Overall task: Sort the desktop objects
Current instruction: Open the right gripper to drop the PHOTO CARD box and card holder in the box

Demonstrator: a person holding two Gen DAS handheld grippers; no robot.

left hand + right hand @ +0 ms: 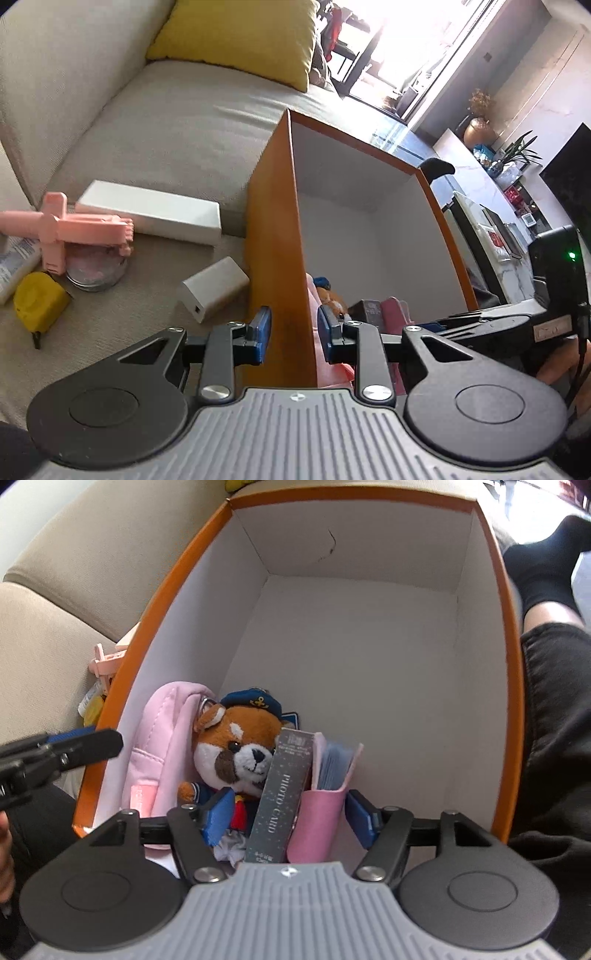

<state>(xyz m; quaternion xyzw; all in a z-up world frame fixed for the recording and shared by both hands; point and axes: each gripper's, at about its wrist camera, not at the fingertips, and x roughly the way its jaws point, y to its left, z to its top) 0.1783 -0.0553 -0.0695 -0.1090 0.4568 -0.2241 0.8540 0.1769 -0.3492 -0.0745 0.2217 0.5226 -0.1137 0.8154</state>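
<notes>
Hiding most of the plush fox point(240, 753): orange box point(273, 236) wall.

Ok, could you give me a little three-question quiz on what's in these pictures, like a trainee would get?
1. True or false: the brown plush fox in a blue sailor cap lies outside the orange cardboard box.
2. Which lies on the beige fabric sofa? A: yellow tape measure. B: pink fabric pouch. C: grey photo-card box.
3. What do the left gripper's jaws straddle?
Key: 1 false; 2 A; 3 the box's side wall.
</notes>
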